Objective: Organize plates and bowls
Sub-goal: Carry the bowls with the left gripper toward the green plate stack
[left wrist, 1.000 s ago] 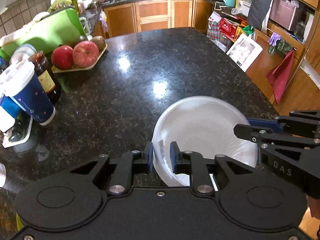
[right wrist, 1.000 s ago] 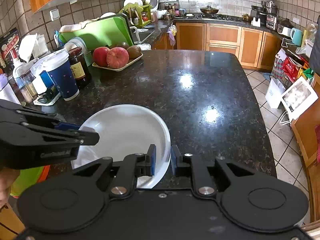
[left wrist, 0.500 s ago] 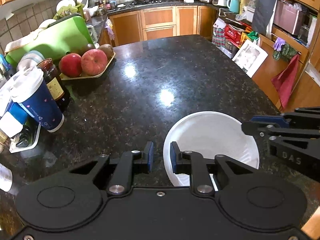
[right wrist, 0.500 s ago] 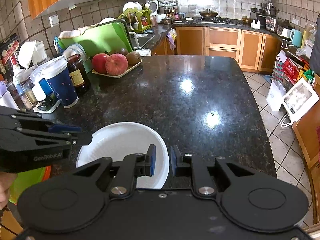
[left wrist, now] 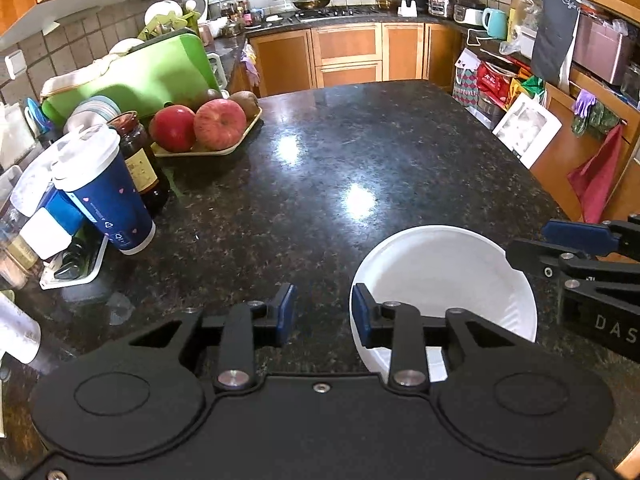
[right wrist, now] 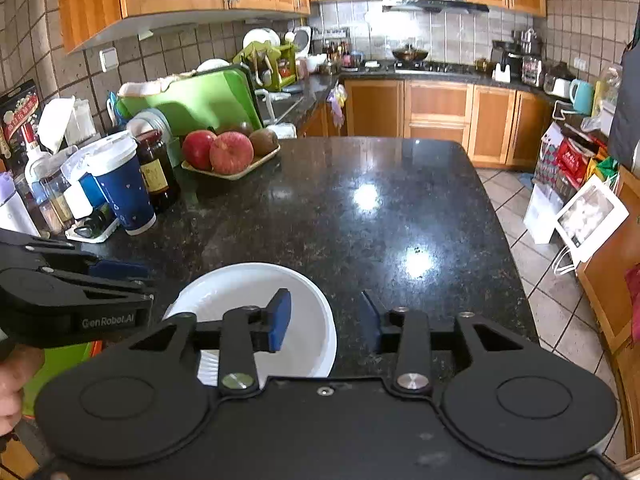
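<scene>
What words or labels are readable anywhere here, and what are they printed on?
"GenRobot.AI": side of the left gripper, seen from the right wrist.
"DAS", cut off by the frame edge: side of the right gripper, seen from the left wrist.
Too small or blurred: blue paper cup print, dark jar label, apron script, red packet.

A glossy, speckled black stone table (left wrist: 320, 168) reflects ceiling lights beneath a smooth matt white plate (left wrist: 448, 276), while matt black plastic grippers carry blue rubbery pads (left wrist: 286, 312) and shiny metal bolts.
</scene>
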Demonstrator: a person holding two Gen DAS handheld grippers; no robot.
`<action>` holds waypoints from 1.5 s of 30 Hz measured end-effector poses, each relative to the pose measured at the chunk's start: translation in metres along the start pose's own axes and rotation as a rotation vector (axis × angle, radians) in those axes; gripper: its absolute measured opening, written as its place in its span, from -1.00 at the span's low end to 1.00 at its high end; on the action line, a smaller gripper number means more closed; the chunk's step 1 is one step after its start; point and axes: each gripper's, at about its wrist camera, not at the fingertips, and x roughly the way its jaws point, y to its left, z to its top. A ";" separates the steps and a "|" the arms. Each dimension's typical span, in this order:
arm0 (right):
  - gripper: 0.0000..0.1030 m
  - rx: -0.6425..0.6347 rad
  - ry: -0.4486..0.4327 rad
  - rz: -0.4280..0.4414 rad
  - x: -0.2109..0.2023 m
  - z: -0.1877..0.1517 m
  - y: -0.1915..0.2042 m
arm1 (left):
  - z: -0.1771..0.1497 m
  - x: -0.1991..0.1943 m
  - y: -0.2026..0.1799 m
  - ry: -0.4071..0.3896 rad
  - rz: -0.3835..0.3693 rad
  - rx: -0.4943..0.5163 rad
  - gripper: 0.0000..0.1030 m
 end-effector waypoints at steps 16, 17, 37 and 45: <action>-0.13 0.024 -0.136 -0.032 -0.018 -0.023 0.001 | -0.020 -0.011 0.018 -0.073 0.009 -0.154 0.07; -0.13 0.023 -0.132 -0.038 -0.017 -0.024 0.001 | -0.021 -0.010 0.018 -0.071 0.005 -0.154 0.07; -0.34 0.008 -0.046 0.020 0.009 -0.027 0.001 | -0.033 -0.018 -0.005 -0.173 -0.014 -0.032 0.02; -0.34 0.040 -0.003 0.035 0.028 -0.024 -0.005 | -0.026 0.003 -0.014 -0.113 -0.036 -0.001 0.01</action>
